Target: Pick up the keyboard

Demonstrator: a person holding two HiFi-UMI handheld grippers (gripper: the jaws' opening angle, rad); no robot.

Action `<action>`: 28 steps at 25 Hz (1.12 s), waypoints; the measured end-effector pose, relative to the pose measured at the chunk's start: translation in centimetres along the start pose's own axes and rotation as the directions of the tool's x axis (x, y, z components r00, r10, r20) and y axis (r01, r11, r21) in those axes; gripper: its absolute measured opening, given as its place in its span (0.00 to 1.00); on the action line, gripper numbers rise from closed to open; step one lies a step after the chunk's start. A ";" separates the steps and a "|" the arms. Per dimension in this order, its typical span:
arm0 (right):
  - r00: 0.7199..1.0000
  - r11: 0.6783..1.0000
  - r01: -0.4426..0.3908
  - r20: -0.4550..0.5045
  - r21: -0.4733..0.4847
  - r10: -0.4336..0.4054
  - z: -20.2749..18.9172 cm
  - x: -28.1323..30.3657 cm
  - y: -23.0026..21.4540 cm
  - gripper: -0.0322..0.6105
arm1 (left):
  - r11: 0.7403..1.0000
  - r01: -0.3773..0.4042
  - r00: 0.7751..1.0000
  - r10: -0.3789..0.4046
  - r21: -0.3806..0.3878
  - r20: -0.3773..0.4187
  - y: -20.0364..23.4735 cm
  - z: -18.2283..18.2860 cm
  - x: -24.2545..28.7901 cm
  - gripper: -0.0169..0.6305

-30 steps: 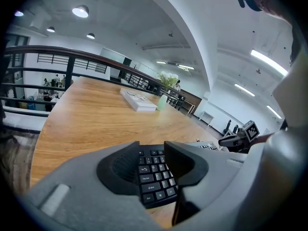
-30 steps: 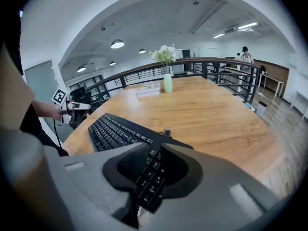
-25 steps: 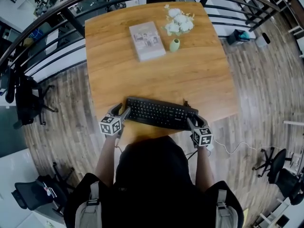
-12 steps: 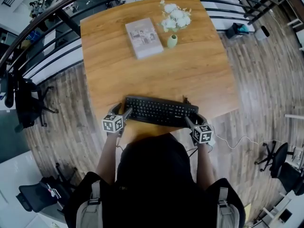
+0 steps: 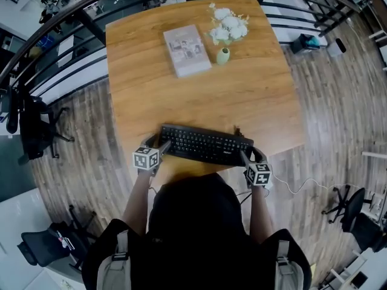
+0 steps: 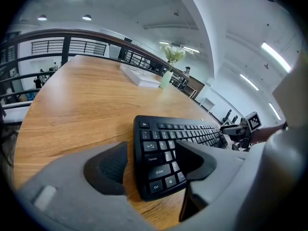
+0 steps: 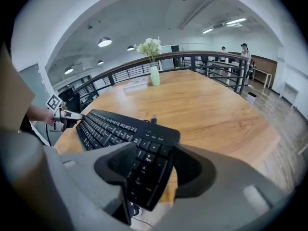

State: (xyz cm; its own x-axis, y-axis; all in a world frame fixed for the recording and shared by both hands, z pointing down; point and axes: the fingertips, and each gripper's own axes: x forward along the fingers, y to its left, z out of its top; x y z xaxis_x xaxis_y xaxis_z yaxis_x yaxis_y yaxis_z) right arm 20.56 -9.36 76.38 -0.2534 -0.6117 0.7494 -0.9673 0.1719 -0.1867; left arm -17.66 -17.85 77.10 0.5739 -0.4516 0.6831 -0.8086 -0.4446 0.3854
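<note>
Wooden surface, contents as seen:
- Keyboard: black, lying flat along the near edge, cable trailing off its right end.
- Left claw: released, jaws apart astride the keyboard's left end, a gap showing on the outer side.
- Right claw: released, jaws apart astride the right end.
- Vase: pale green, upright near the far edge, holding white flowers.
- Book: flat, just left of the vase.
</note>
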 end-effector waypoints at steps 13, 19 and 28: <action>0.995 0.995 0.101 0.009 -0.021 -0.101 -0.7 -0.4 -1.6 0.43 | 1.000 0.020 0.999 -0.020 -0.004 -0.043 -0.1 -1.4 0.2 0.48; 0.998 0.957 -0.064 0.031 0.282 0.058 -1.4 0.5 -1.4 0.40 | 1.000 0.021 0.999 -0.021 0.004 -0.039 0.1 -1.5 0.2 0.48; 0.993 0.924 -0.113 0.077 0.366 0.091 -1.5 0.6 -1.4 0.37 | 0.999 0.034 0.999 -0.034 -0.002 -0.028 0.0 -1.3 0.4 0.48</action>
State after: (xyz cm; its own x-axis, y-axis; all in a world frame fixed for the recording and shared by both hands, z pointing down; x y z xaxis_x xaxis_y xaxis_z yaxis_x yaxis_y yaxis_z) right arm 21.77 -8.78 78.00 -0.3403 -0.6513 0.6782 -0.8702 -0.0552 -0.4897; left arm -17.58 -17.01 78.22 0.5973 -0.4143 0.6868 -0.7889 -0.4579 0.4098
